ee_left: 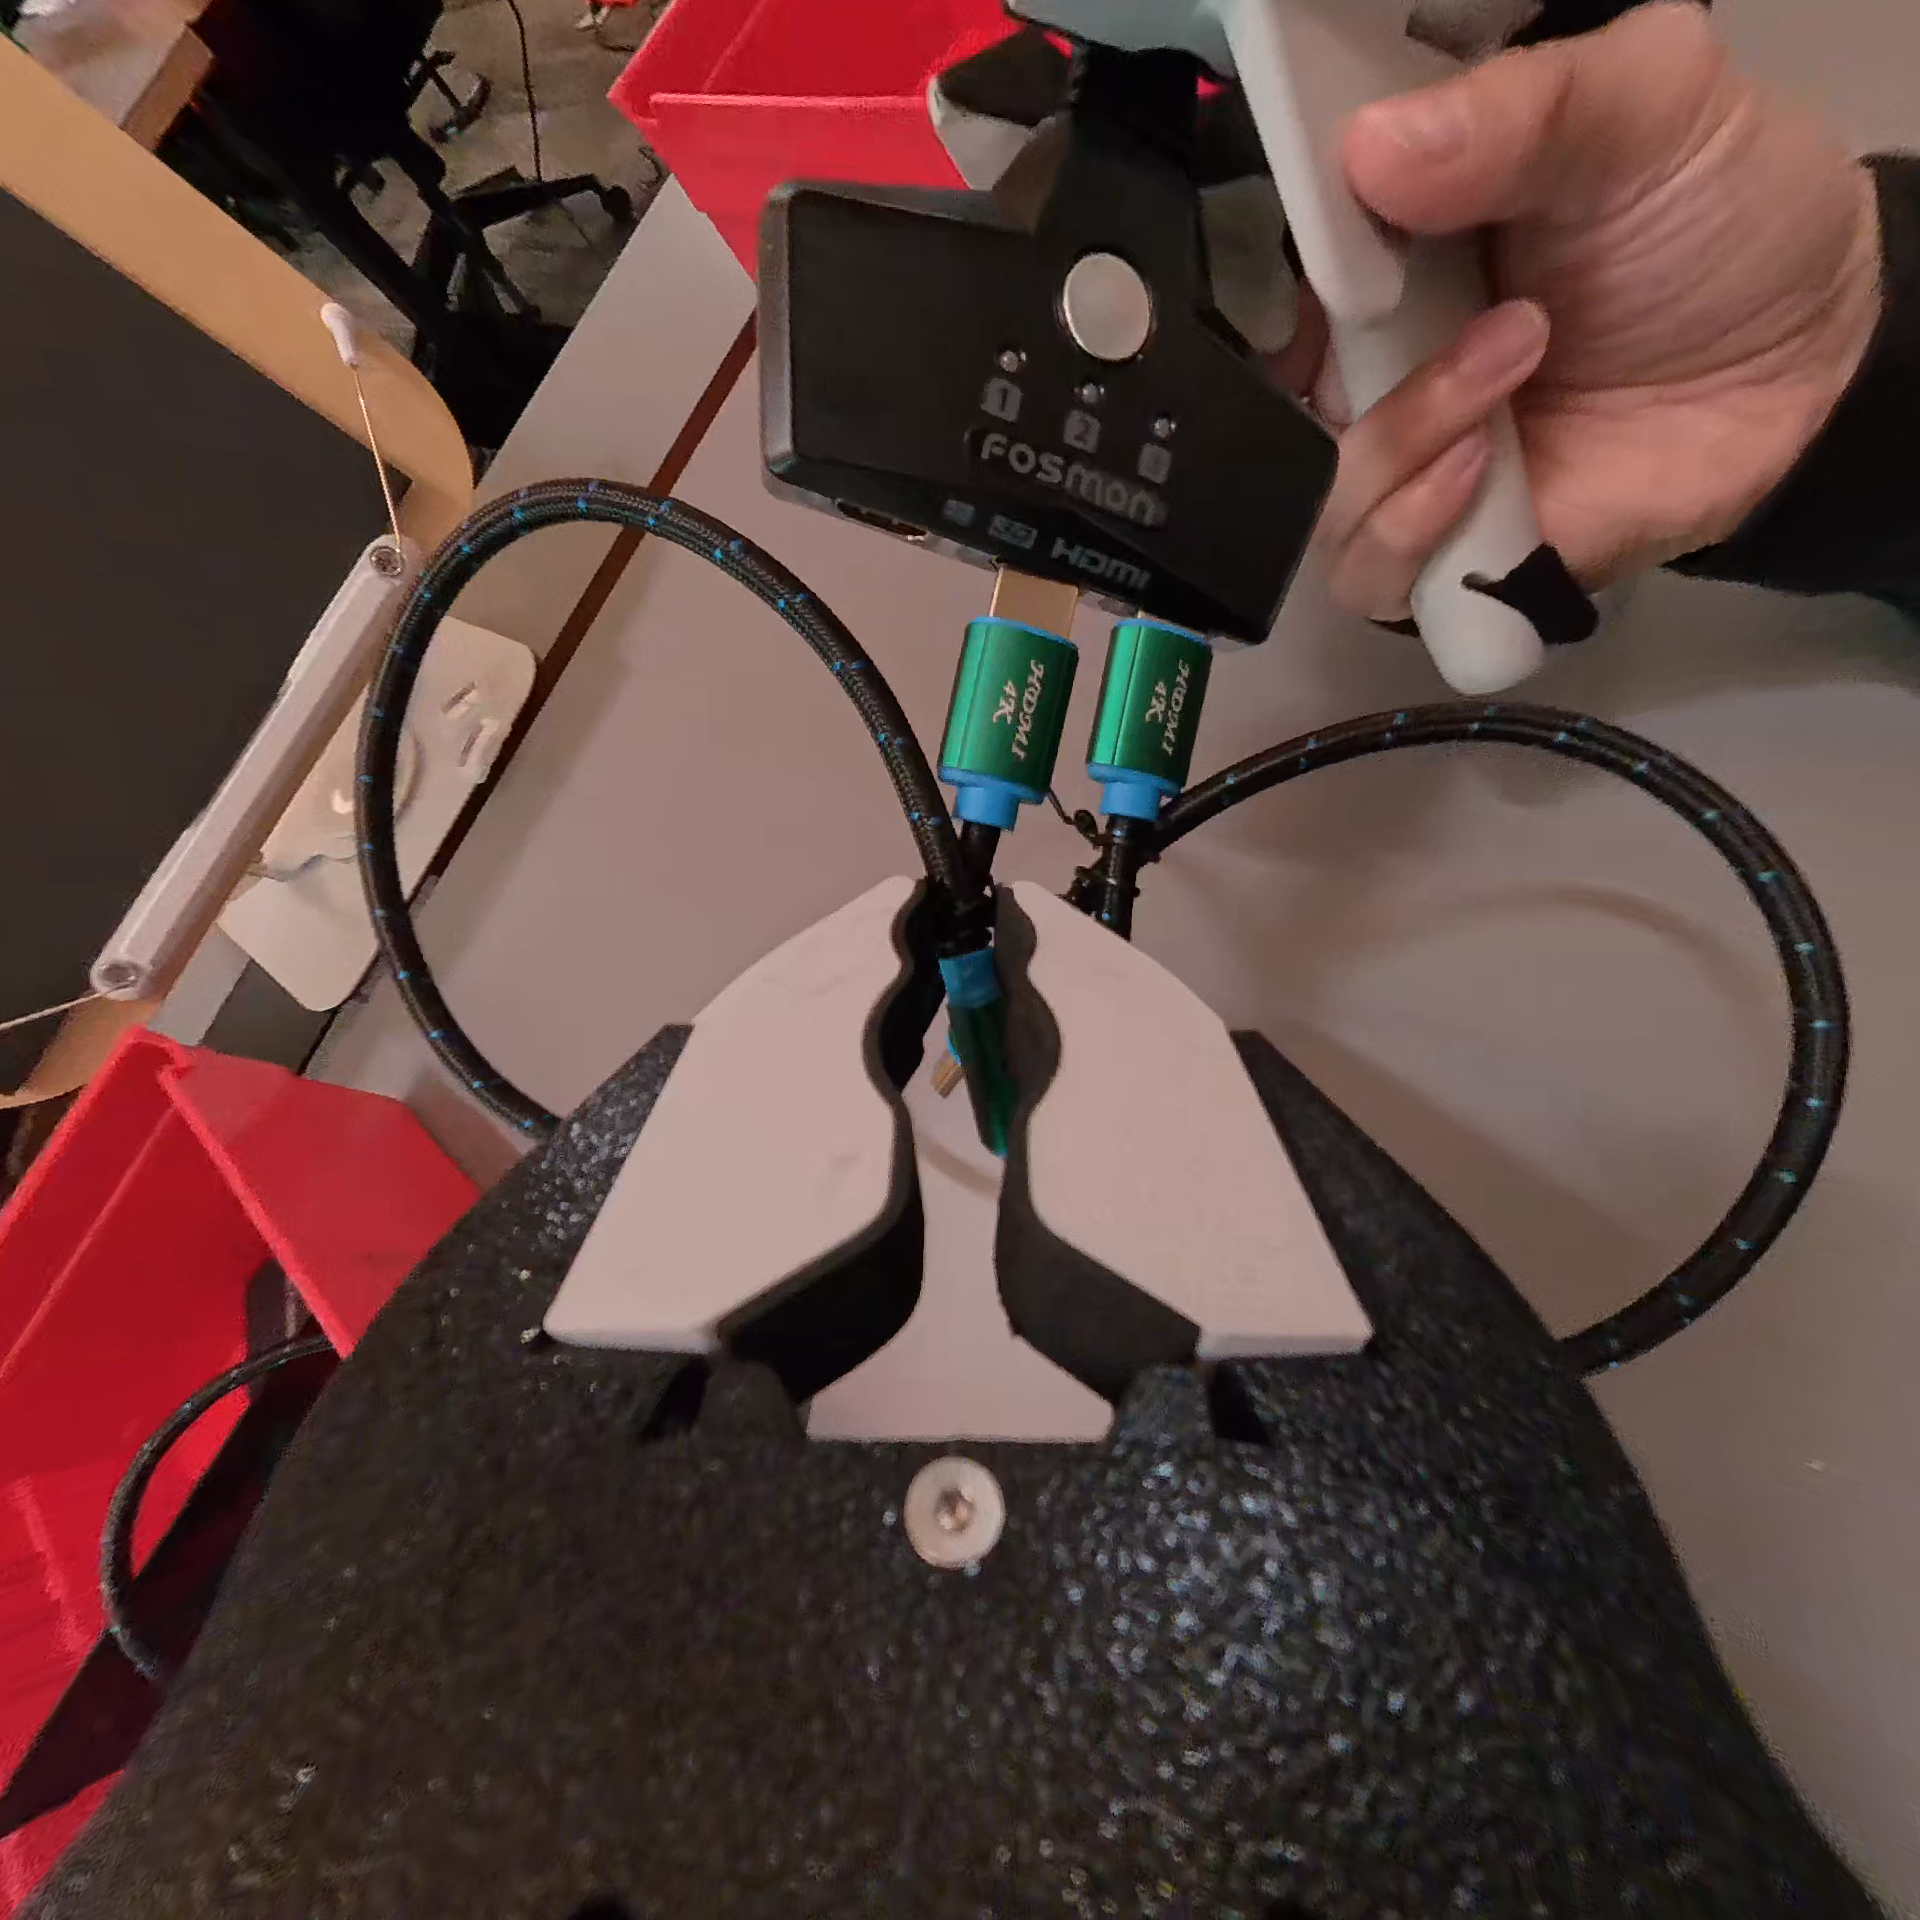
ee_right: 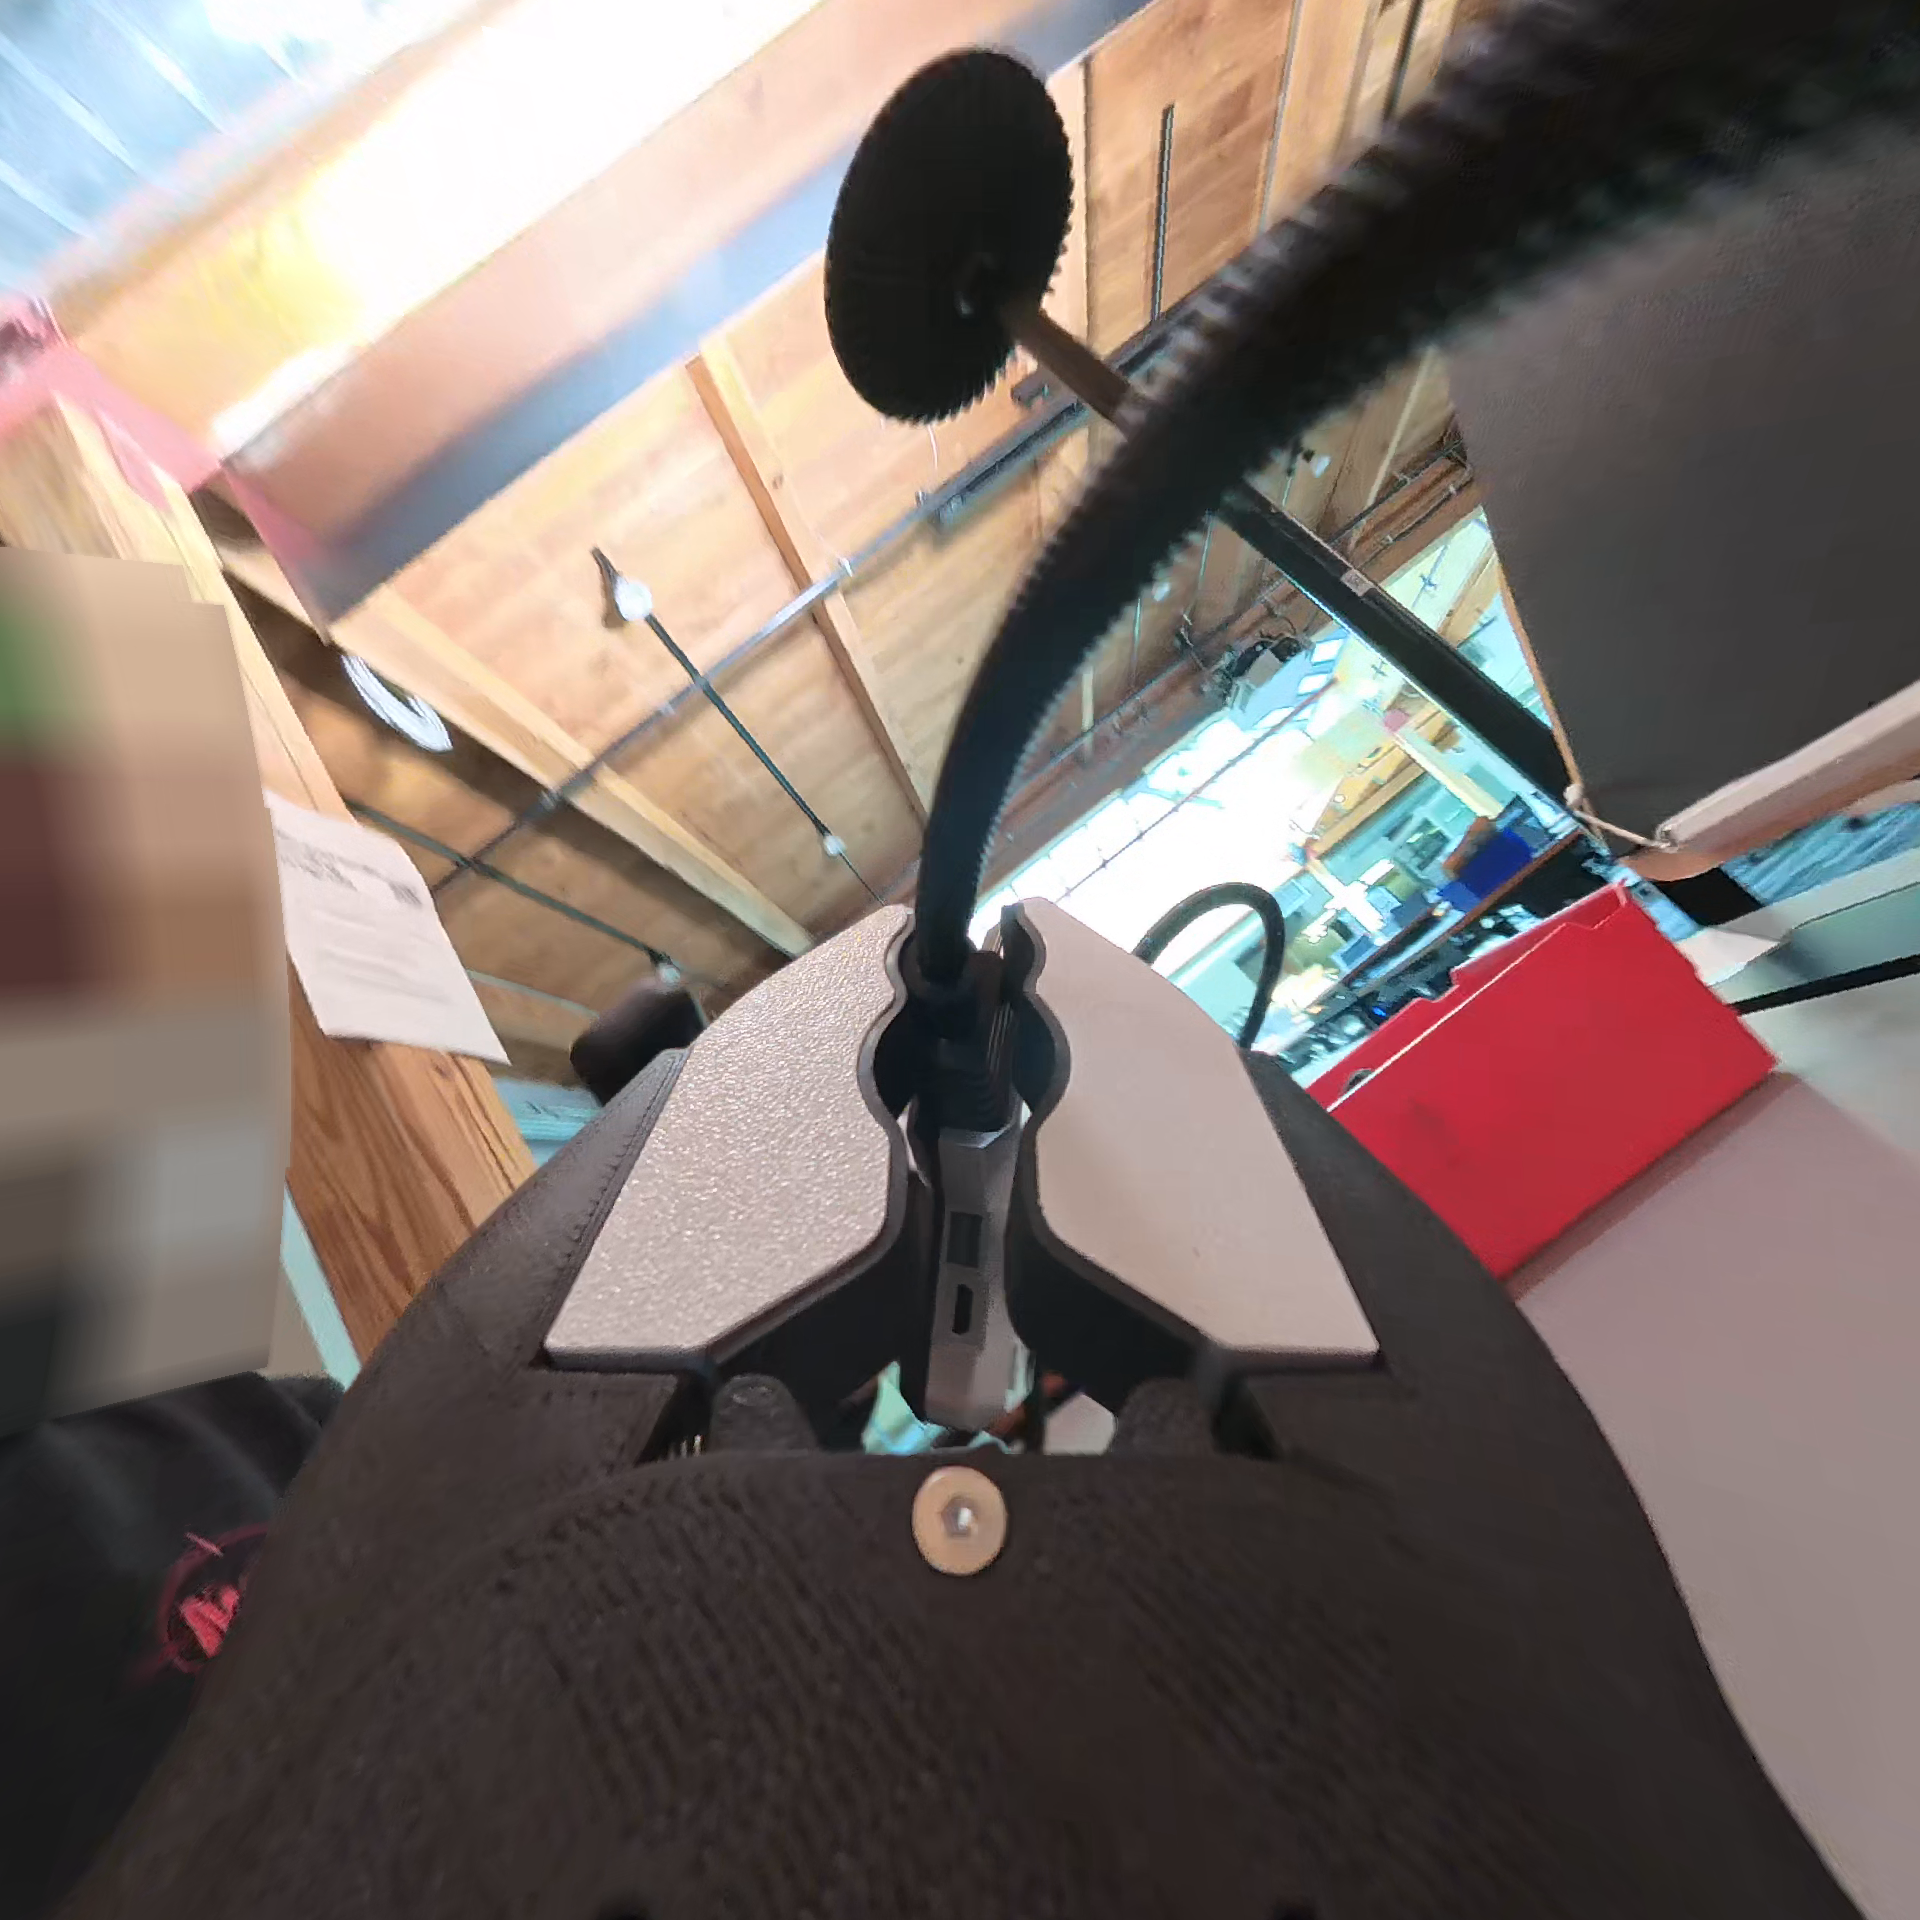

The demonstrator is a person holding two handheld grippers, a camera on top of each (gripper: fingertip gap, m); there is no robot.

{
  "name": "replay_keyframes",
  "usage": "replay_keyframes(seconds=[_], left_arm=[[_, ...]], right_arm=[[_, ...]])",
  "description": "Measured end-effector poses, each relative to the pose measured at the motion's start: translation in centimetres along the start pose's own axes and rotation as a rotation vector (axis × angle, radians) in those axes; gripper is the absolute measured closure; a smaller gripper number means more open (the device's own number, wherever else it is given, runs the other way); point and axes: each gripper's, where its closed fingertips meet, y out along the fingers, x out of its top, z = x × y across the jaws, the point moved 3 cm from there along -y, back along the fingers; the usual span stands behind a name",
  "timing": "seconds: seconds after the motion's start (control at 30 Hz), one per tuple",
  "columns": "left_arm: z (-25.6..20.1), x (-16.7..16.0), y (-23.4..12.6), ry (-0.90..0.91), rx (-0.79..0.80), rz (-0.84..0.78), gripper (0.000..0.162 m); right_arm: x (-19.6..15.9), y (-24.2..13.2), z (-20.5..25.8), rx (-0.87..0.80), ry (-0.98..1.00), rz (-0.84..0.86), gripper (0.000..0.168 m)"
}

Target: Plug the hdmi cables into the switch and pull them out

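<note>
In the left wrist view a black HDMI switch (ee_left: pixel 1039 384) hangs in the air above the white table (ee_left: pixel 1403 987). Two green HDMI plugs point into its near face. The left plug (ee_left: pixel 1003 717) is partly out, with its gold tip showing. The right plug (ee_left: pixel 1148 717) sits fully in. My left gripper (ee_left: pixel 961 904) is shut on the black braided cable (ee_left: pixel 395 727) just below the left plug. That cable's other green plug (ee_left: pixel 982 1070) hangs between the fingers. My right gripper (ee_right: pixel 961 935) is shut on the switch's edge (ee_right: pixel 966 1288) and points toward the ceiling.
A hand (ee_left: pixel 1621 343) holds the right gripper's handle. Red bins stand at the table's far edge (ee_left: pixel 800 114) and at the near left (ee_left: pixel 156 1247); one also shows in the right wrist view (ee_right: pixel 1538 1091). The second cable (ee_left: pixel 1714 935) loops over the table on the right.
</note>
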Motion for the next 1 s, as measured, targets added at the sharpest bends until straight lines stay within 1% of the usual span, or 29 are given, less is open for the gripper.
replay_keyframes(seconds=[0.2, 0.3, 0.43, 0.57, 0.7, 0.8, 0.9, 1.0], left_arm=[[-0.6, 0.0, 0.8, 0.059, 0.073, -0.045, 0.152], [-0.7, 0.0, 1.0, 0.059, 0.119, -0.077, 0.152], [-0.8, 0.6, 0.6, 0.061, 0.154, -0.177, 0.152], [-1.1, 0.6, 0.6, 0.118, 0.18, -0.184, 0.152], [-0.8, -0.2, 1.0, 0.026, 0.172, -0.127, 0.152], [-0.5, -1.0, 1.7, -0.054, 0.134, -0.101, 0.152], [-0.4, -1.1, 2.0, -0.064, 0.134, -0.09, 0.152], [-0.5, -0.4, 1.6, -0.066, 0.138, -0.133, 0.152]], right_arm=[[0.5, -0.3, -0.4, 0.013, 0.066, -0.065, 0.154], [0.6, -0.4, -0.4, 0.006, 0.047, -0.068, 0.154], [0.9, -0.5, -0.5, -0.007, 0.031, -0.068, 0.154], [1.0, -0.6, -0.7, -0.004, 0.038, -0.078, 0.154], [0.4, -0.4, -0.8, -0.006, 0.029, -0.052, 0.154], [0.0, -0.2, -0.7, -0.017, -0.002, -0.027, 0.154], [-0.1, -0.1, -0.8, -0.018, 0.0, -0.027, 0.154], [0.5, -0.4, -0.8, -0.029, -0.02, -0.044, 0.154]])
